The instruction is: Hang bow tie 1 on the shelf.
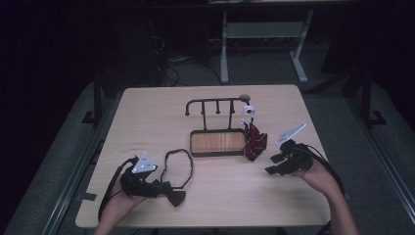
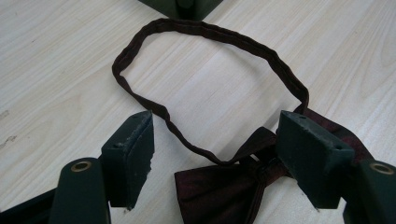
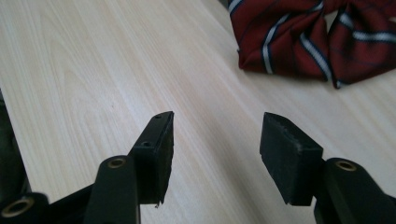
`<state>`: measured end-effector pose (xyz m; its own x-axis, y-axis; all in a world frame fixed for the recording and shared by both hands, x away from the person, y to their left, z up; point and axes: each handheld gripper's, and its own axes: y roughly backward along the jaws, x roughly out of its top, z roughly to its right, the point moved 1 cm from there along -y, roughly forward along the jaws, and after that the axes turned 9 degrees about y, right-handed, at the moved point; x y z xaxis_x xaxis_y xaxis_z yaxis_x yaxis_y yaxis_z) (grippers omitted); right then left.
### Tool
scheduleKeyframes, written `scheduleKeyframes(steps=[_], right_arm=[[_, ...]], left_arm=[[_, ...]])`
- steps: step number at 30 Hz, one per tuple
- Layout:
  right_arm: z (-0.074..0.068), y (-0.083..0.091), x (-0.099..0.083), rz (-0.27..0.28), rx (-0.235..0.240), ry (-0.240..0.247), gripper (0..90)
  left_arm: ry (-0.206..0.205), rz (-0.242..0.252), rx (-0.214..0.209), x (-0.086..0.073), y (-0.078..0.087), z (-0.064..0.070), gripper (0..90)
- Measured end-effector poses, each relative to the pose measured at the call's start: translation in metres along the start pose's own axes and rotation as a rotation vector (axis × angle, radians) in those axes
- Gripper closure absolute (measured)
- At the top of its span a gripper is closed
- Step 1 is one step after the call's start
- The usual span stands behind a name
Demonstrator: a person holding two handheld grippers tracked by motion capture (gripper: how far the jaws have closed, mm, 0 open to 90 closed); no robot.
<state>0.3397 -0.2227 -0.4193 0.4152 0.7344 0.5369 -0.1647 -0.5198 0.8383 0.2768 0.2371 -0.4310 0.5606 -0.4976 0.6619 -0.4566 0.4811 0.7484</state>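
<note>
Your left gripper [image 2: 215,154] sits low over the surface [image 2: 56,56] with its jaws wide apart. Between them lies the dark bow tie [image 2: 224,191], and the far jaw touches its knot. Its thin strap [image 2: 205,35] makes a loop just ahead of the jaws. Your right gripper [image 3: 215,154] is open too, with nothing between its jaws, only bare wood. Ahead of it, off to one side, lies the red striped bow tie [image 3: 308,42], near the small stand [image 1: 218,142] with hooks.
</note>
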Motion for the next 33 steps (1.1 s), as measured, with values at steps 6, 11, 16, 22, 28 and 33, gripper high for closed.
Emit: scheduleKeyframes(steps=[6,11,16,22,28,33], right_arm=[[-0.001,-0.002,-0.005,-0.004,-0.018,-0.007,43.2],[-0.005,-0.007,-0.012,0.009,-0.018,-0.009,41.5],[-0.007,-0.009,-0.011,0.009,-0.026,-0.005,40.5],[-0.009,-0.009,-0.013,0.019,-0.034,-0.008,39.4],[-0.013,-0.009,-0.014,0.016,-0.021,0.0,38.9],[-0.013,-0.006,-0.015,0.026,-0.026,0.004,38.9]], left_arm=[[0.006,0.001,-0.006,0.0,0.0,0.0,28.7],[0.008,0.005,-0.01,0.0,0.001,-0.002,28.7],[0.012,0.004,-0.009,-0.001,0.0,-0.003,28.7],[0.022,-0.006,-0.023,0.0,-0.002,-0.003,28.9],[0.018,-0.025,-0.028,0.009,-0.002,-0.005,34.8],[0.073,-0.03,-0.045,0.018,-0.002,-0.011,44.6]])
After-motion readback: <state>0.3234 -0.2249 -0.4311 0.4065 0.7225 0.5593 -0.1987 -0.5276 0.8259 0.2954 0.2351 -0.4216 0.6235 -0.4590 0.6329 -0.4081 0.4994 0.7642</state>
